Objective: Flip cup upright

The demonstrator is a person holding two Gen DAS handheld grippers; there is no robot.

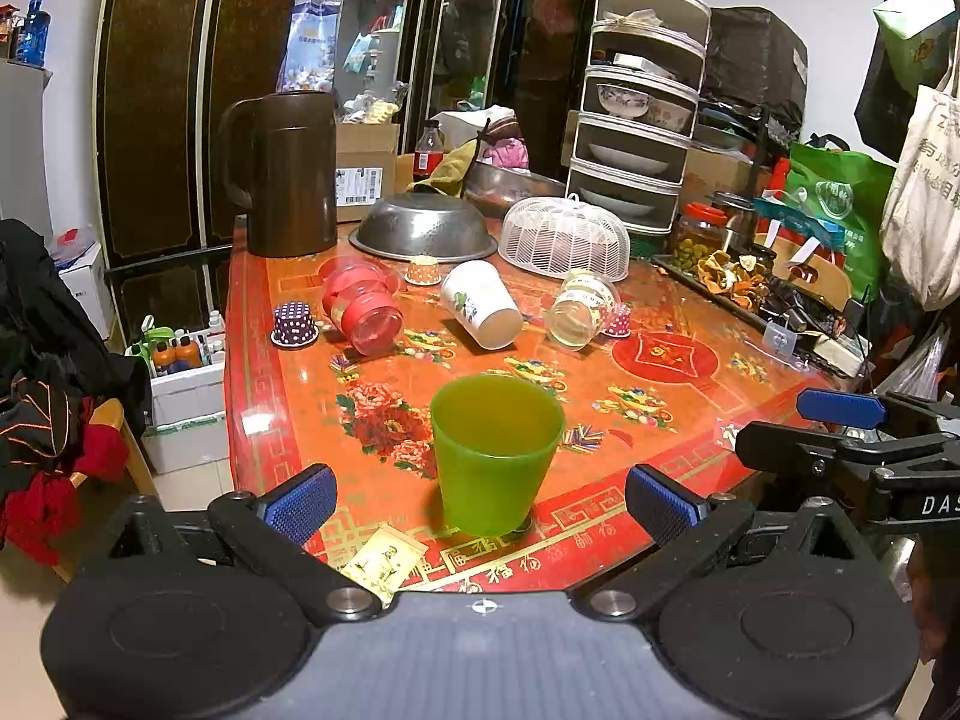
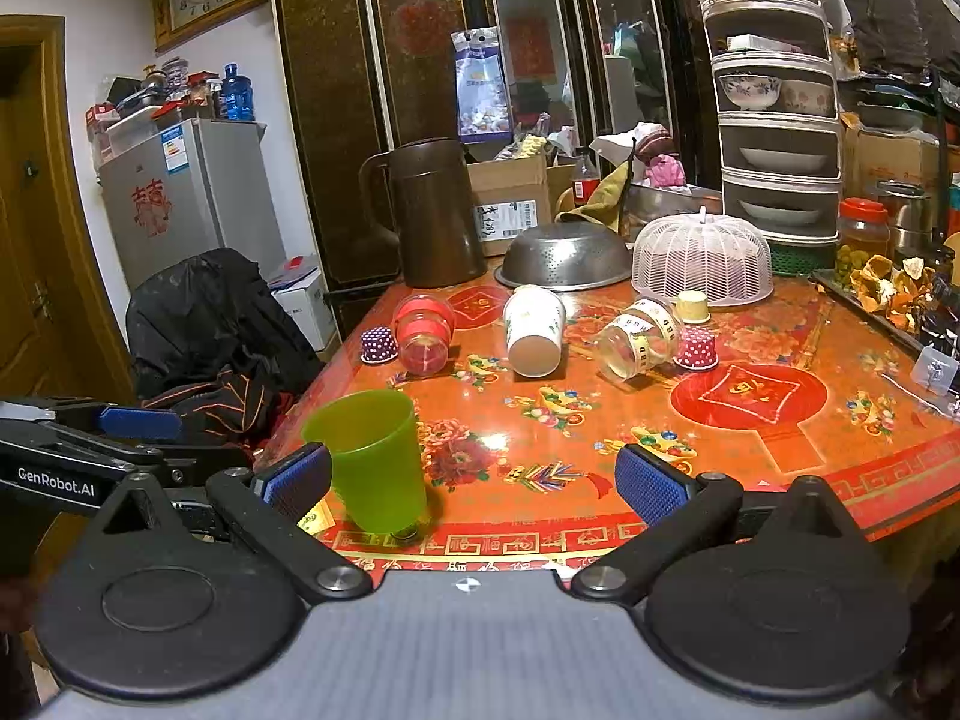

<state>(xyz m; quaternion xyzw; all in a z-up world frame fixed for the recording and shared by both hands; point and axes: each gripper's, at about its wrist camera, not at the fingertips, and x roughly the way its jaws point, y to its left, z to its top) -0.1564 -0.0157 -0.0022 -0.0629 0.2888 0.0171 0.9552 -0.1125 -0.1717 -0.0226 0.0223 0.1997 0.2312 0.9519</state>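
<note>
Both claws hang wide open at the near edge of the red table (image 1: 660, 360), gripping nothing: the left claw (image 1: 480, 501) frames the green cup (image 1: 497, 453), while the right claw (image 2: 474, 480) sits just to its right. That cup stands upright, mouth up, touching neither pad (a coin-like thing peeks from under its base). Farther back, left to right, lie a red jar (image 1: 360, 306), a white paper cup (image 1: 483, 303) and a clear jar (image 1: 582, 309), all on their sides. Behind them stand a brown jug (image 1: 288, 174), an upturned metal bowl (image 1: 423, 228) and a white mesh cover (image 1: 567, 237).
</note>
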